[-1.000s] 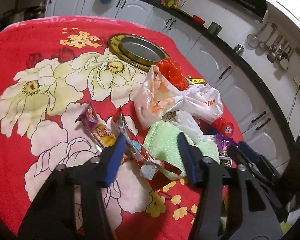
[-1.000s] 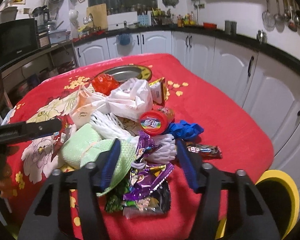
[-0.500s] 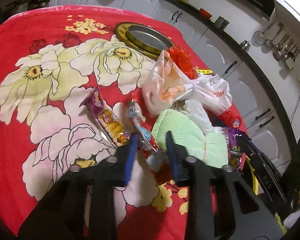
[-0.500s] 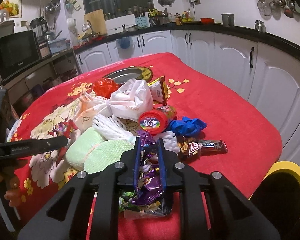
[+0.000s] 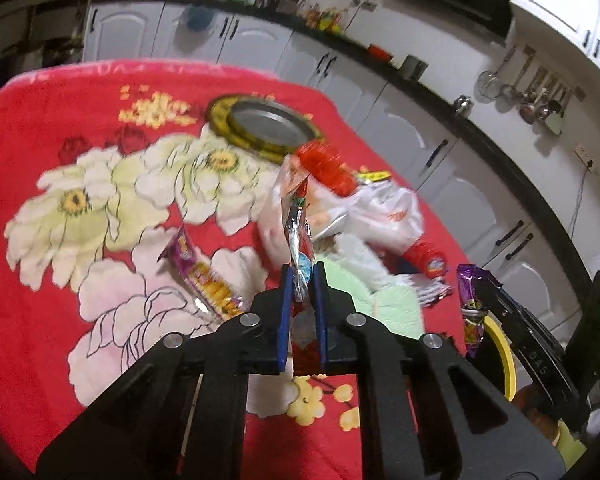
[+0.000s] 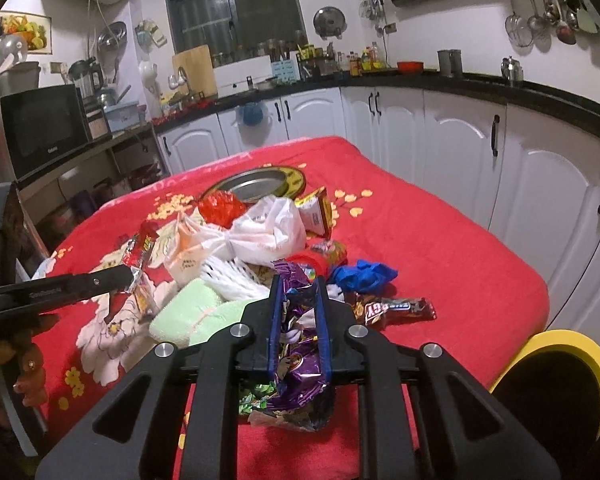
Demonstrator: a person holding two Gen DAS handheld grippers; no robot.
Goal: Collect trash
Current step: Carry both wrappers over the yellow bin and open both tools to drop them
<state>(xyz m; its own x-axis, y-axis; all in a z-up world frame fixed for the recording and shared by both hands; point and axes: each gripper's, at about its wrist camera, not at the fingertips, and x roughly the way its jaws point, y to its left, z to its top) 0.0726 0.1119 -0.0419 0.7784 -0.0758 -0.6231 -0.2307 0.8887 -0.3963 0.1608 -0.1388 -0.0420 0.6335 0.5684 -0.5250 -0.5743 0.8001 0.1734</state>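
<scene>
My left gripper point(image 5: 300, 276) is shut on a red and silver snack wrapper point(image 5: 299, 232) and holds it above the red flowered cloth point(image 5: 60, 128). The same wrapper point(image 6: 142, 256) shows in the right wrist view. My right gripper point(image 6: 298, 288) is shut on a purple foil wrapper point(image 6: 300, 376), also seen in the left wrist view point(image 5: 471, 300). A trash pile lies on the table: a white plastic bag point(image 6: 268, 228), a green cloth point(image 6: 188, 312), a red-lidded can point(image 6: 320, 256), a blue glove point(image 6: 364, 276), a brown candy bar wrapper point(image 6: 392, 308).
A purple and orange snack packet point(image 5: 204, 276) lies left of the pile. A round metal tray point(image 5: 268, 124) sits at the far side of the table. A yellow-rimmed black bin point(image 6: 560, 392) stands at the table's near right edge. White cabinets point(image 6: 460, 152) run behind.
Both grippers closed from open: the left on the red wrapper, the right on the purple wrapper. Both wrappers are now lifted off the pile.
</scene>
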